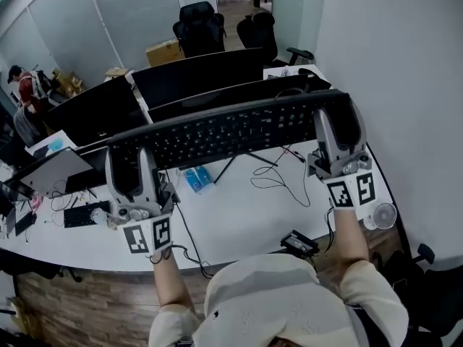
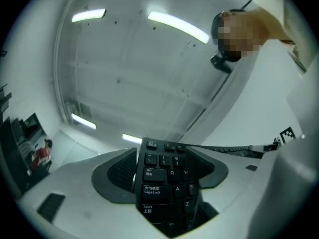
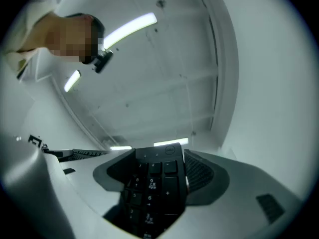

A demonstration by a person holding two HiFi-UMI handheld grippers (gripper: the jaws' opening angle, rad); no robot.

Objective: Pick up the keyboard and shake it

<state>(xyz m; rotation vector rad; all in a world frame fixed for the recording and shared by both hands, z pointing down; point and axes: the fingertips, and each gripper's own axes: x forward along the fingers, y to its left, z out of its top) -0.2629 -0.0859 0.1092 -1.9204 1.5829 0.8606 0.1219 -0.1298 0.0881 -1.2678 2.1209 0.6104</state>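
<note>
A long black keyboard (image 1: 231, 130) hangs in the air above the white desk (image 1: 246, 215), held level by both ends. My left gripper (image 1: 134, 166) is shut on its left end, where the Tab, Caps Lock and Shift keys (image 2: 157, 188) show between the jaws. My right gripper (image 1: 334, 130) is shut on the right end, with the number pad (image 3: 149, 185) clamped between its jaws. Both gripper views point up at the ceiling. The keyboard's cable (image 1: 271, 176) trails down to the desk.
Two dark monitors (image 1: 195, 74) stand behind the keyboard, a third (image 1: 94, 110) at the left. On the desk lie a blue packet (image 1: 197, 178), a small black box (image 1: 298, 243), a white fan (image 1: 382, 215) and a second small keyboard (image 1: 85, 214). Office chairs (image 1: 199, 24) stand beyond.
</note>
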